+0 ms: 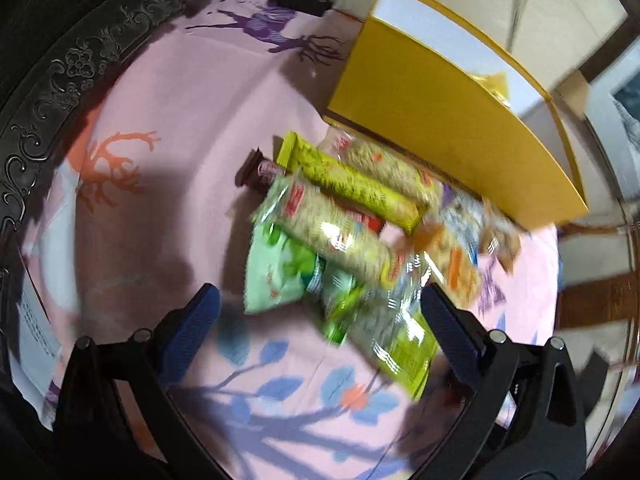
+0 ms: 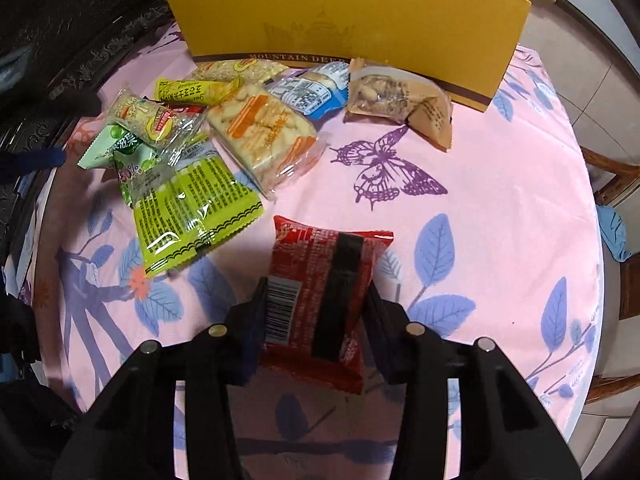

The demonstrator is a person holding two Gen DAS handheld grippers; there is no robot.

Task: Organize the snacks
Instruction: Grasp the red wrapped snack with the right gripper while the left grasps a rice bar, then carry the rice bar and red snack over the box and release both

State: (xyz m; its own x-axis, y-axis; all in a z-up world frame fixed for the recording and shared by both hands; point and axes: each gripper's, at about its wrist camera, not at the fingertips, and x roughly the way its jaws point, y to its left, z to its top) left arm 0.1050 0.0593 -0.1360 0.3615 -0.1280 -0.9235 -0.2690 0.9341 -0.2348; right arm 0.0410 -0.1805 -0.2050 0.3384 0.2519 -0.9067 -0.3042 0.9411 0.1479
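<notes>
— While the right gripper (image 2: 316,304) has its jaws pinching the red snack packet (image 2: 320,292), where's the left one?
— The left gripper (image 1: 320,312) hangs with jaws spread over the snack pile (image 1: 340,232), touching nothing.
— And the surface?
— A round desk under a pink cloth (image 2: 500,208) printed with blue leaves and a purple butterfly (image 2: 394,166). A yellow box (image 2: 352,20) stands at its far side, tiled floor (image 2: 592,80) to the right.

I see a round table under a pink tablecloth (image 2: 500,208) printed with blue leaves and a purple butterfly. Dark carved furniture (image 1: 60,76) stands at my left, a wooden chair (image 2: 612,184) at my right, over pale floor tiles (image 2: 592,92).
</notes>
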